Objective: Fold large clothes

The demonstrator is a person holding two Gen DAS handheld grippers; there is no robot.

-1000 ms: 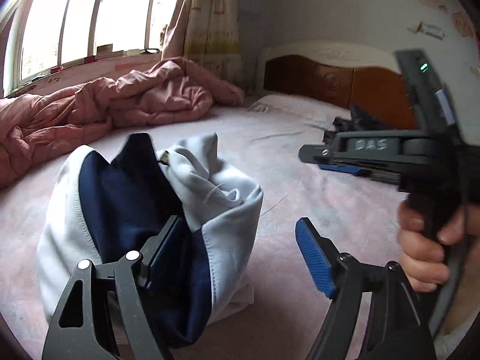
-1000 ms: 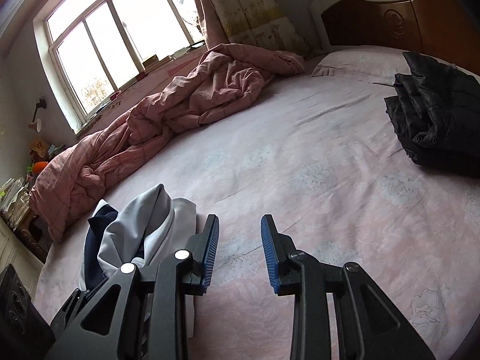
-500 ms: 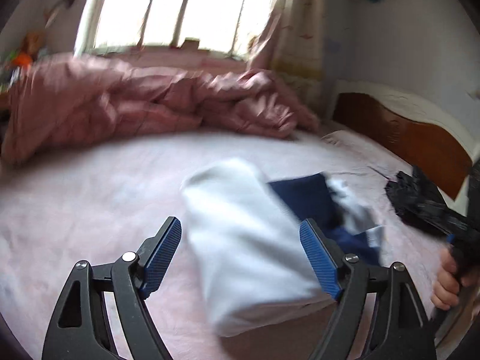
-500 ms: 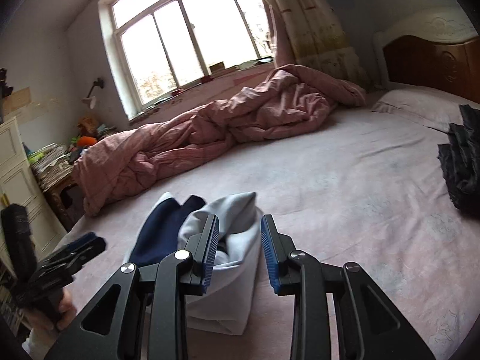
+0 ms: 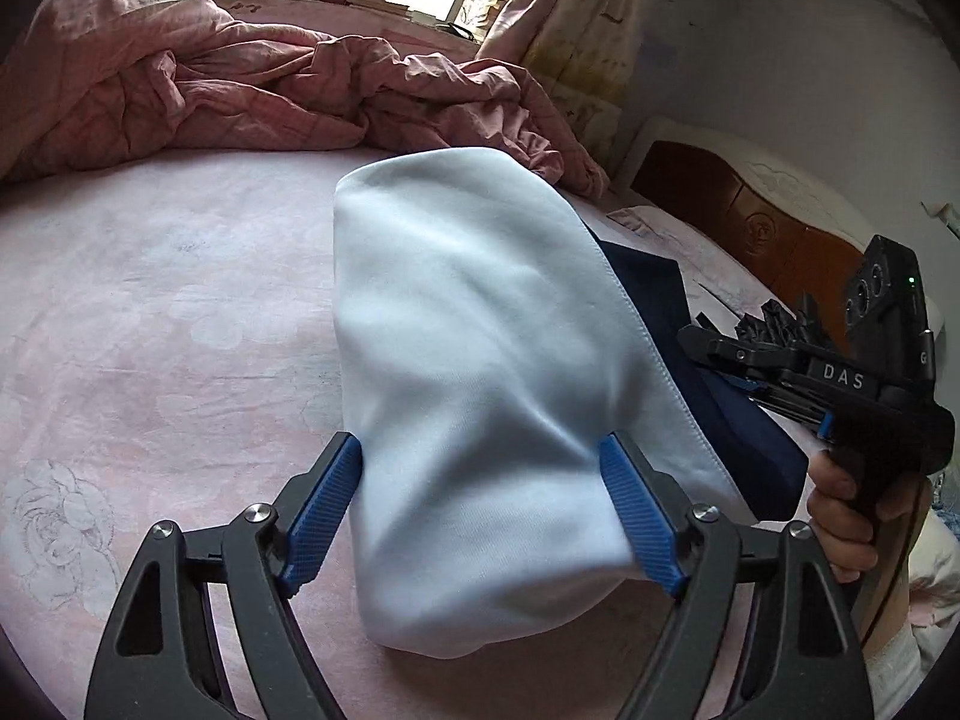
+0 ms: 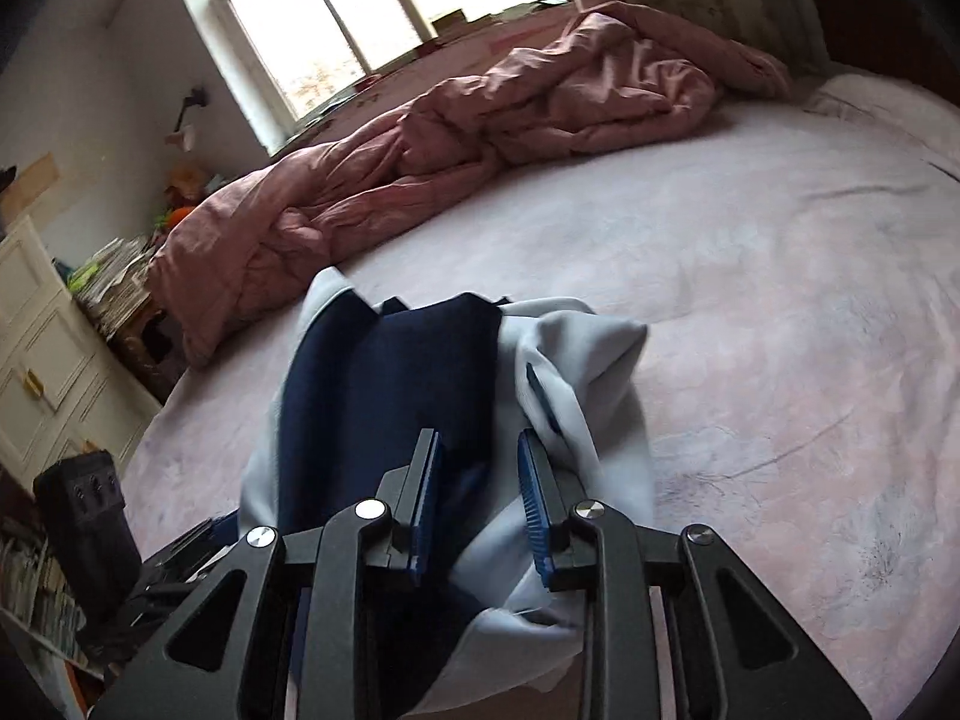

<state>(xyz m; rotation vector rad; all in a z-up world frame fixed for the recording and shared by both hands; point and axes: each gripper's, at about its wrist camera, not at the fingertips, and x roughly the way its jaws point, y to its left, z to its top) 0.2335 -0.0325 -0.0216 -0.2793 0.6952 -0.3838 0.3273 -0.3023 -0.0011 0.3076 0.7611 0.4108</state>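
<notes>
My left gripper [image 5: 480,510] squeezes the folded jacket [image 5: 480,360] wide; my right gripper [image 6: 480,504] pinches its edge narrowly. Lifted unevenly off the bed [image 5: 150,300], the folds could slip open.

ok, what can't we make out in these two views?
- Left wrist view: the right gripper tips, hidden behind the garment.
- Right wrist view: the left gripper tips, hidden under the garment.
- Both views: the garment's type; it is bundled.
- Left wrist view: black item, mostly blocked by the right gripper.
</notes>
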